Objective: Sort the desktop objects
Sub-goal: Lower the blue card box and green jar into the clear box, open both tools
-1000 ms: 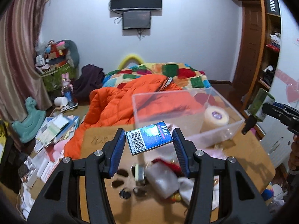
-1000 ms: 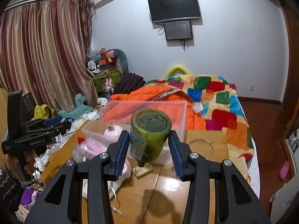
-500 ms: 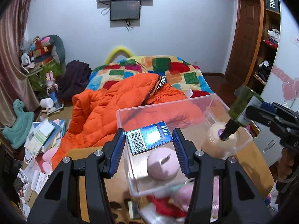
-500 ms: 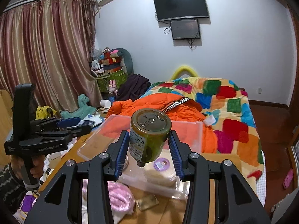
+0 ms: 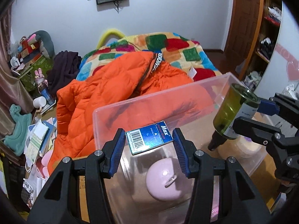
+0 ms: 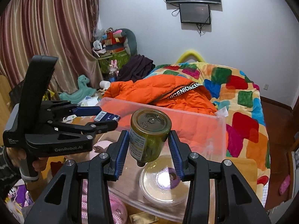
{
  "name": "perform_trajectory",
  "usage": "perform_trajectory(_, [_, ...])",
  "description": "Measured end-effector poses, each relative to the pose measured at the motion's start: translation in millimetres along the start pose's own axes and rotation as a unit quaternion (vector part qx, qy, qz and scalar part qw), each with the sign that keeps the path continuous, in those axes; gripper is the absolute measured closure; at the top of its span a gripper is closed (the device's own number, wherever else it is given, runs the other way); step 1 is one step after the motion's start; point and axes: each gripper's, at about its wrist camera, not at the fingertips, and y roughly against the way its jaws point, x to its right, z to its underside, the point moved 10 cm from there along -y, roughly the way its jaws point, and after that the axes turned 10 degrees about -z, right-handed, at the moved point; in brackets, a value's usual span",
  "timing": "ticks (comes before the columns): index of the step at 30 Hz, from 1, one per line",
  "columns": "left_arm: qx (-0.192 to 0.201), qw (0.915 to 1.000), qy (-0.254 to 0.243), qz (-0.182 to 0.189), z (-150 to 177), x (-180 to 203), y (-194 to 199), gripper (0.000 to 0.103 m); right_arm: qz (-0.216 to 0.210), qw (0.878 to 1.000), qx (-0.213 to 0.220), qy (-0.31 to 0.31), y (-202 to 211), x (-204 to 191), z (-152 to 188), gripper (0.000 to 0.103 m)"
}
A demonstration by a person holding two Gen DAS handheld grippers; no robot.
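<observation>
The left claw is gripping a small blue box by its two short ends, holding it flat and level over the clear bin, so that, as I judge it, letting go would drop it straight inside. The box is showing a barcode at one end and the word "Max" in white at the other, with small print beside it that looks like "PRESS TO OPEN" though I cannot be sure. Below it, on the bin floor, a pink round thing with a slot is already lying, so the sorting is partly done. Further right, the right claw is clenched on a green bottle, squeezing it across the body with the neck pointing down and the gold base facing up; it is hanging inside the bin's outline, just above a roll of tape resting on the bin floor. The bottle's label is carrying lines of print too small and inverted to read. On the left claw's body, seen from the right camera, "GenRobot.AI" is standing out in grey. Behind the bin an orange jacket is lying on the bed, its strap reading something like "CENICE", repeated.
</observation>
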Motion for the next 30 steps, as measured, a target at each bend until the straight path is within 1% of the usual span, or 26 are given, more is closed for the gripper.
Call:
perform_trajectory(7, [-0.022,0.9996,0.004,0.014,4.9,0.2,-8.9,0.051,0.002,1.0,-0.019,0.004,-17.2,-1.0,3.1,0.063])
perform_trajectory(13, [-0.035,0.9992,0.006,0.016,7.4,0.7,-10.9,0.051,0.001,0.999,-0.038,0.01,-22.7,-4.0,9.2,0.063])
perform_trajectory(17, [-0.039,0.999,0.006,0.019,7.0,1.8,-7.6,0.047,0.009,0.999,-0.038,0.023,-18.7,-5.6,9.5,0.062])
perform_trajectory(20, [-0.04,0.9992,-0.001,0.011,7.0,3.4,-4.7,0.042,0.01,0.999,-0.042,0.03,-18.1,-9.0,10.2,0.062])
perform_trajectory(21, [-0.039,0.9992,-0.002,0.007,7.1,2.6,-3.8,0.042,0.009,0.998,-0.045,0.03,-18.6,-8.8,10.7,0.062])
perform_trajectory(25, [-0.033,0.9994,0.011,0.001,4.2,-5.5,7.3,0.04,0.02,0.999,-0.04,0.028,-12.3,-5.5,9.2,0.062])
perform_trajectory(26, [-0.03,0.9994,0.015,0.0,3.0,-7.8,11.2,0.037,0.024,0.999,-0.036,0.028,-8.5,-4.5,8.1,0.062])
perform_trajectory(30, [-0.007,0.9997,0.023,-0.009,-3.1,-17.1,34.5,0.033,0.039,0.999,-0.016,0.024,11.4,-1.0,1.5,0.054])
